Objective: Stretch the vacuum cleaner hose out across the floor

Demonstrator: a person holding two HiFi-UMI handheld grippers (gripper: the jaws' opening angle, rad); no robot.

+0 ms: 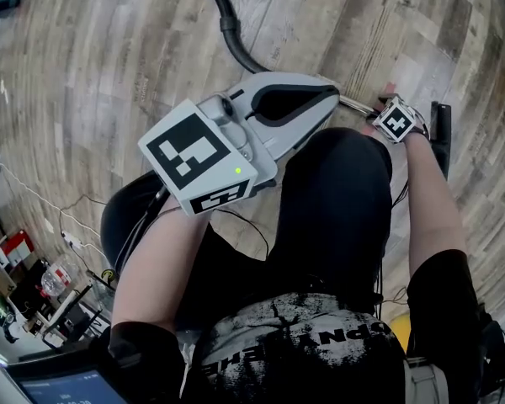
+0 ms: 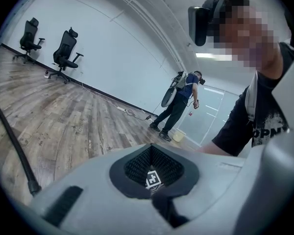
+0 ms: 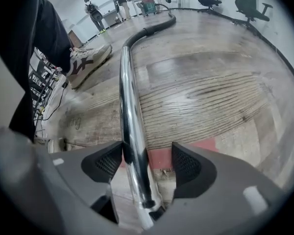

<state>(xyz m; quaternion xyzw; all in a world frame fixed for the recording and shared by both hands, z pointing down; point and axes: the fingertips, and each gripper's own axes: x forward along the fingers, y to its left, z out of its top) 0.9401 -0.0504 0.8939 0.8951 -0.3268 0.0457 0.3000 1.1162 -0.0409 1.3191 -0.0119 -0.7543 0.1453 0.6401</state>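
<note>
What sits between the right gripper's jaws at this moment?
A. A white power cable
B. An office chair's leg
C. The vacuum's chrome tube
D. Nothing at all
C: in the right gripper view, the chrome tube runs lengthwise between the open jaws of the right gripper, with a clear gap between the tube and one pad.

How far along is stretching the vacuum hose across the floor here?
Mostly done, it seems: the black hose runs away across the wood floor from the chrome tube, with a bend. In hand: the right gripper is open, the tube between its jaws but unclamped; the left gripper is shut, empty. Left: perhaps straightening that bend; the far end is too small to judge.
</note>
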